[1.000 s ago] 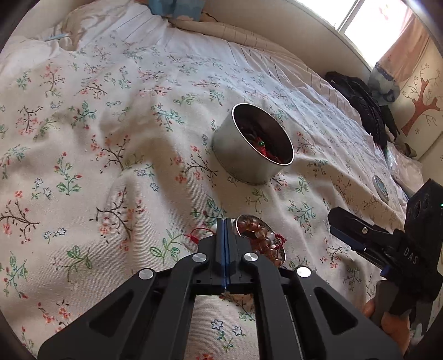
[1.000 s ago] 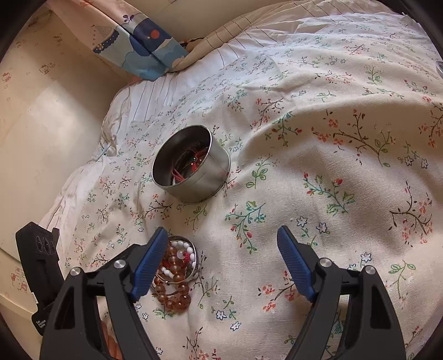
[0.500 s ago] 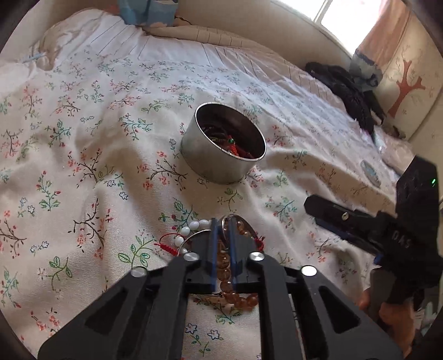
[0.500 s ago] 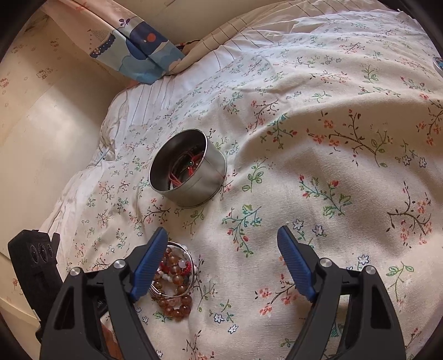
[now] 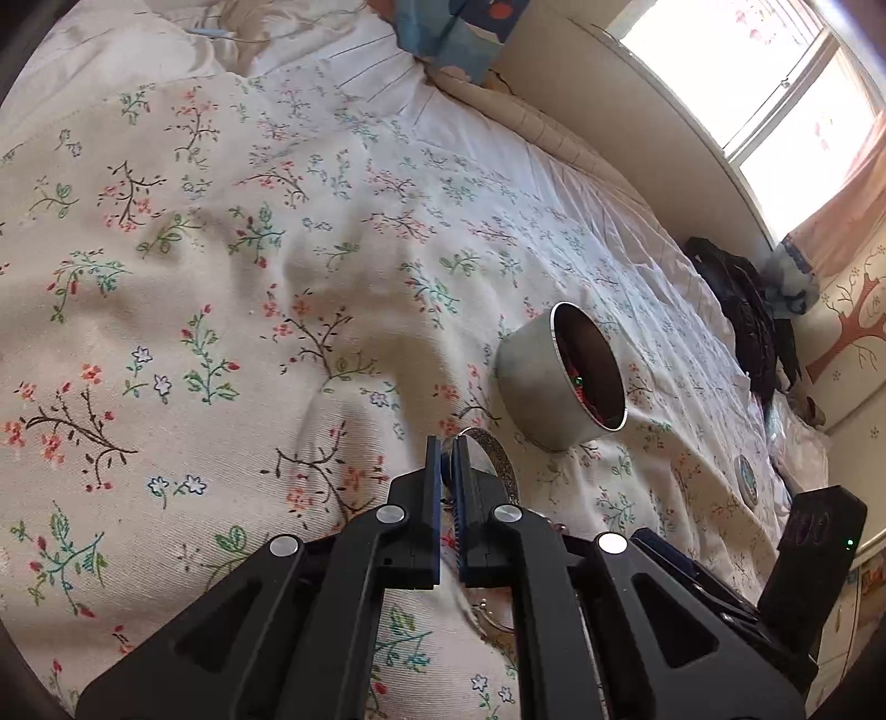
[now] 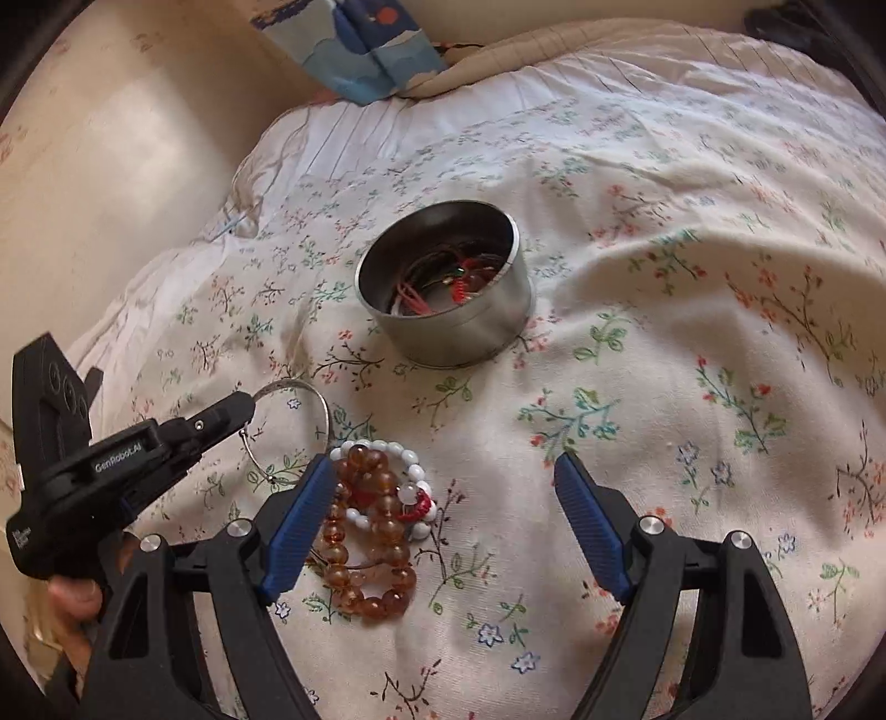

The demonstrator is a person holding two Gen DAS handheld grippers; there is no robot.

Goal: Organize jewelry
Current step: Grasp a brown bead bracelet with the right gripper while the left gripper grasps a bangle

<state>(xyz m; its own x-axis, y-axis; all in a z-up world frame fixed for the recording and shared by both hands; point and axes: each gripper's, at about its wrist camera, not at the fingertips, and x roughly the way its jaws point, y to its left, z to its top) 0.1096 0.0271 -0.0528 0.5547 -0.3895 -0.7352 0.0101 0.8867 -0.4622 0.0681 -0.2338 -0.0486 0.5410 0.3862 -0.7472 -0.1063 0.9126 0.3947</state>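
My left gripper (image 5: 447, 446) is shut on a thin silver bangle (image 5: 498, 459) and holds it just above the floral bedspread; in the right wrist view the bangle (image 6: 310, 394) hangs from the left gripper (image 6: 246, 407). A round metal tin (image 6: 443, 293) with red cords and jewelry inside sits beyond; it also shows in the left wrist view (image 5: 545, 382). An amber bead bracelet (image 6: 376, 543) and a white bead bracelet (image 6: 410, 471) with a red knot lie on the bedspread beside my right gripper's left finger. My right gripper (image 6: 443, 482) is open and empty.
The floral bedspread (image 6: 692, 332) is soft and wrinkled. A blue patterned pillow (image 6: 360, 50) lies at the head, against the cream wall. Dark clothing (image 5: 742, 310) and a small round object (image 5: 745, 476) lie at the bed's far right.
My left gripper has lifted the silver bangle off the bead pile and swung left and up. The amber and white bracelets stay on the bedspread. My right gripper has moved closer to them.
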